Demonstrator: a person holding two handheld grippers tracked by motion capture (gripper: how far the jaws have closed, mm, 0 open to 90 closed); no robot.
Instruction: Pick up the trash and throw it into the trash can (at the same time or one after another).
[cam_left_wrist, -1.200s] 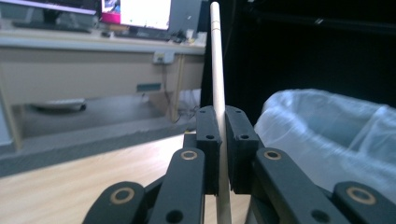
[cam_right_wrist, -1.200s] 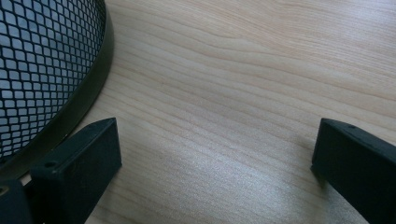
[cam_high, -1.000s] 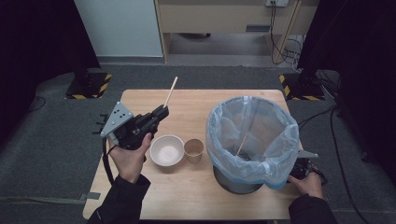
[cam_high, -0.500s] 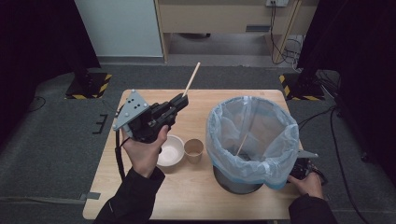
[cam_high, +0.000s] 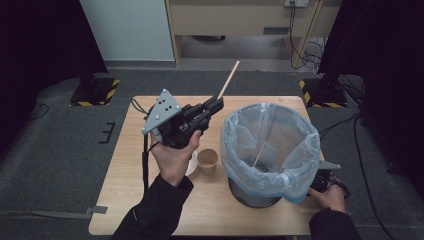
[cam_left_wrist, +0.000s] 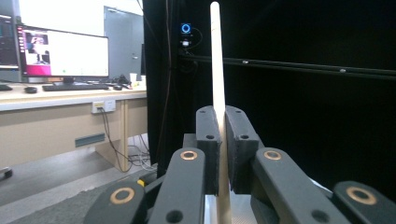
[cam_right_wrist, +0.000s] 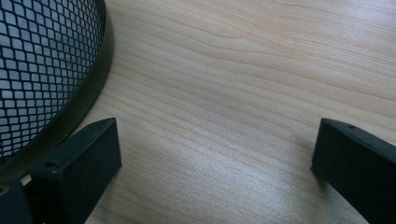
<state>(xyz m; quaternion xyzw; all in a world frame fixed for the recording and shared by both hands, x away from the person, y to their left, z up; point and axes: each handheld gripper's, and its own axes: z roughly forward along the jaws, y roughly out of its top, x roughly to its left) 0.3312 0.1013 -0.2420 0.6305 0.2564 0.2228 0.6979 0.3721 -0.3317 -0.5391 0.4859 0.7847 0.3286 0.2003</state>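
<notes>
A paper cup (cam_high: 207, 161) and lined mesh bin (cam_high: 270, 150) stand below my left claw (cam_high: 216, 103), which pinches a wooden stick (cam_high: 228, 80); my right claw (cam_right_wrist: 212, 163) gapes empty on the counter (cam_right_wrist: 243, 84).

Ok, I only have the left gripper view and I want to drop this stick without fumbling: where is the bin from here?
Observer: The bin, lined with a pale blue bag, stands on the table just to the right of the left claw, which is raised beside its rim.
Operator: Is anything in the bin?
Observer: Yes, a second stick leans inside the bag.
Operator: What's below my hand?
Observer: A paper cup stands upright left of the bin.
Operator: And the right claw?
Observer: The right claw is open, low over the table by the bin's mesh wall.
</notes>
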